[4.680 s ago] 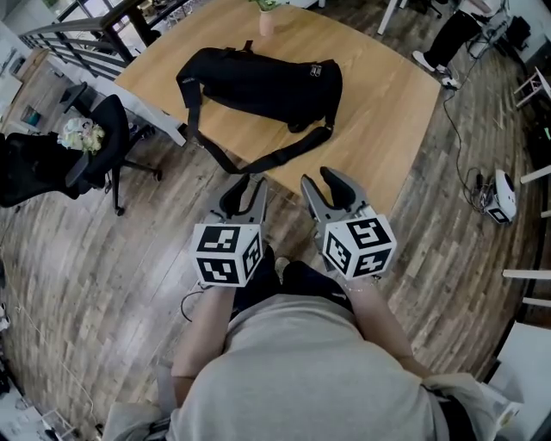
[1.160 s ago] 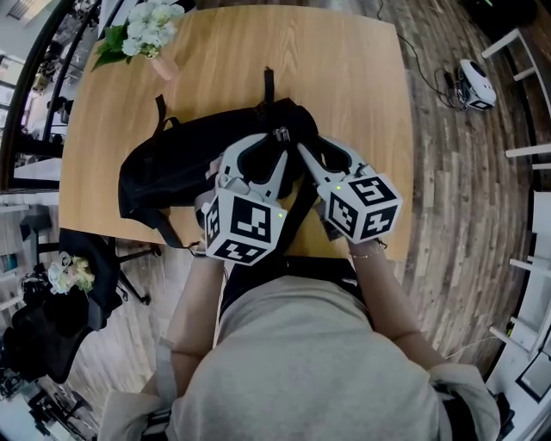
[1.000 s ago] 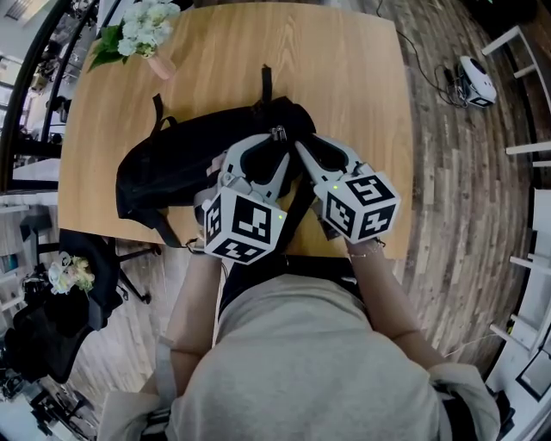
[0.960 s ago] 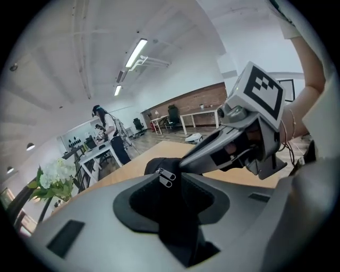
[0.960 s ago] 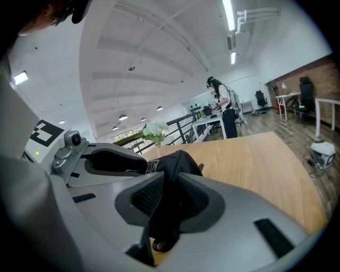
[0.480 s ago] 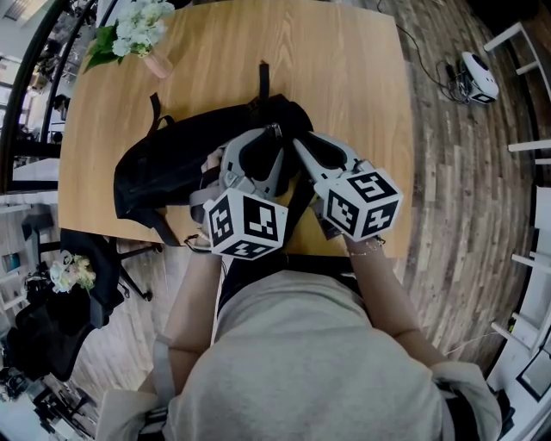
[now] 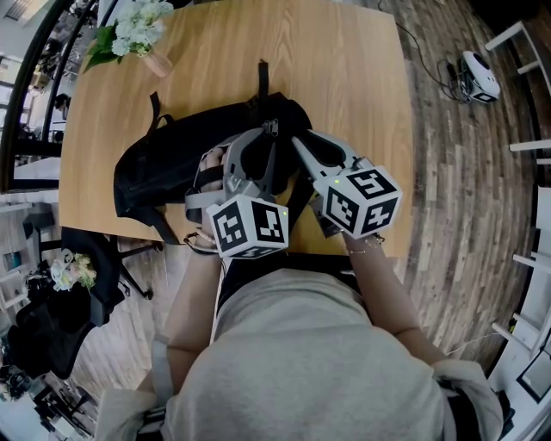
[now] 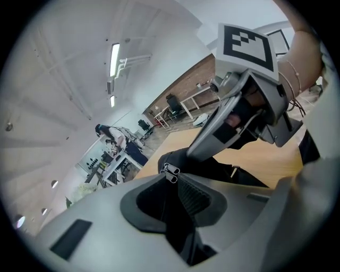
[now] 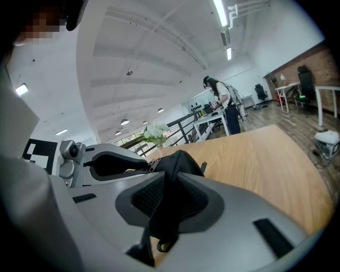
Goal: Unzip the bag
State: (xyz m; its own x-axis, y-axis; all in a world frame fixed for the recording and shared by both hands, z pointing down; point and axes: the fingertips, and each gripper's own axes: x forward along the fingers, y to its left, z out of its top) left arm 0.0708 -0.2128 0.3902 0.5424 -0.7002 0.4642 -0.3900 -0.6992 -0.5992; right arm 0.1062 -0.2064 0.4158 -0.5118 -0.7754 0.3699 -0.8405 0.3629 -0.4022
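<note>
A black backpack (image 7: pixel 185 159) lies on the wooden table (image 7: pixel 344 69), straps hanging over the near edge. My left gripper (image 7: pixel 269 131) sits at the bag's top right end. In the left gripper view its jaws have just been closing, and the pads now pinch the metal zipper pull (image 8: pixel 170 172), which sticks out at their tips. My right gripper (image 7: pixel 295 140) is close beside it, shut on a fold of the bag's black fabric (image 9: pixel 169 204), and a strap loop dangles below its pads. The bag's top (image 9: pixel 178 159) rises just past the right jaws.
A vase of white flowers (image 7: pixel 138 21) stands at the table's far left corner. A black office chair (image 7: pixel 52 301) is on the floor at the left, and a white device (image 7: pixel 479 79) with a cable lies on the floor at the right. The person stands at the table's near edge.
The left gripper has rolled, its marker cube turning to show another face, and its jaws have closed in on the zipper pull. The right gripper has stayed put, still pinching the fabric.
</note>
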